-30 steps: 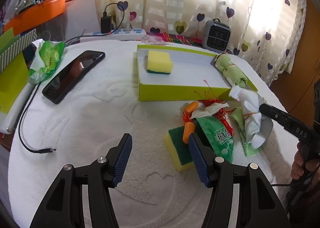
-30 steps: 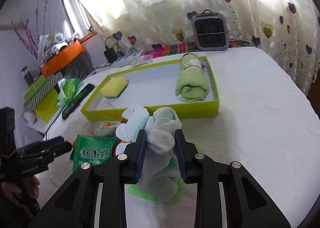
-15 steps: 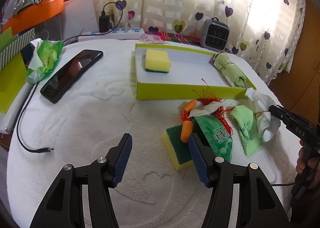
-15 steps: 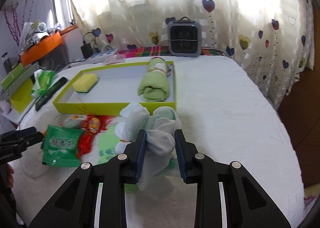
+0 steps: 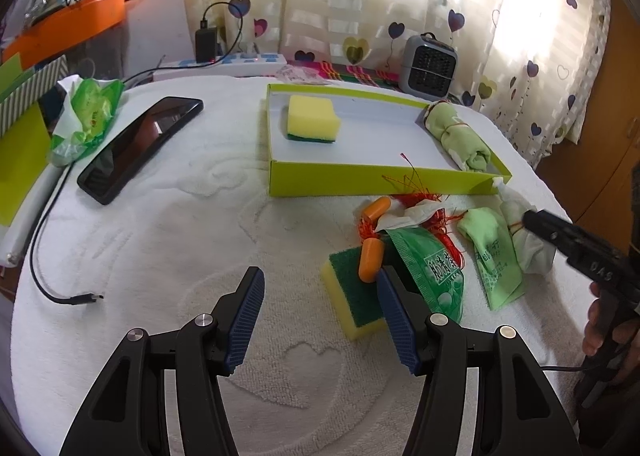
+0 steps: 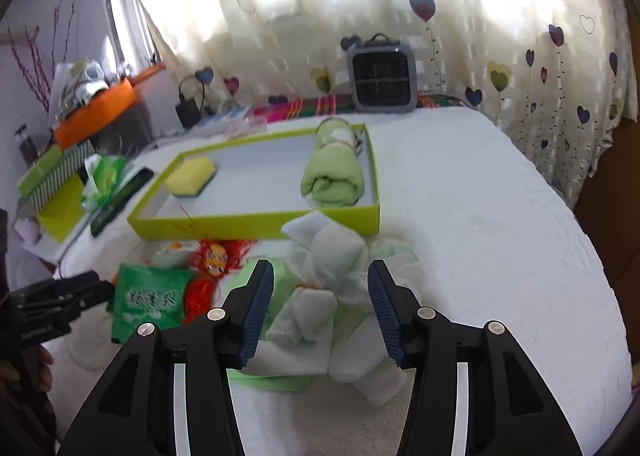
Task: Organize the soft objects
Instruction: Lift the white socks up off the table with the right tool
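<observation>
A lime-green tray [image 5: 360, 179] [image 6: 256, 221] holds a yellow sponge [image 5: 312, 123] [image 6: 191, 177] and a rolled green towel [image 5: 460, 135] [image 6: 334, 171]. My right gripper [image 6: 320, 304] is open; a pale bundle of socks [image 6: 332, 264] [image 5: 528, 244] lies on the table between its fingers, in front of the tray. My left gripper [image 5: 320, 316] is open and empty, just left of a green-topped sponge [image 5: 352, 296]. An orange earplug [image 5: 370, 260] rests on that sponge.
A green tea packet [image 5: 432, 268] [image 6: 148, 296], red string tangle [image 5: 416, 203], and flat green packet [image 5: 492, 252] lie before the tray. A phone [image 5: 140, 147], cable [image 5: 52, 256] and green bag [image 5: 88, 115] lie left. A small heater [image 6: 382, 73] stands behind.
My right gripper has opened and let go of the sock bundle, which now lies on the table in front of the tray. My left gripper has stayed open and nearly still.
</observation>
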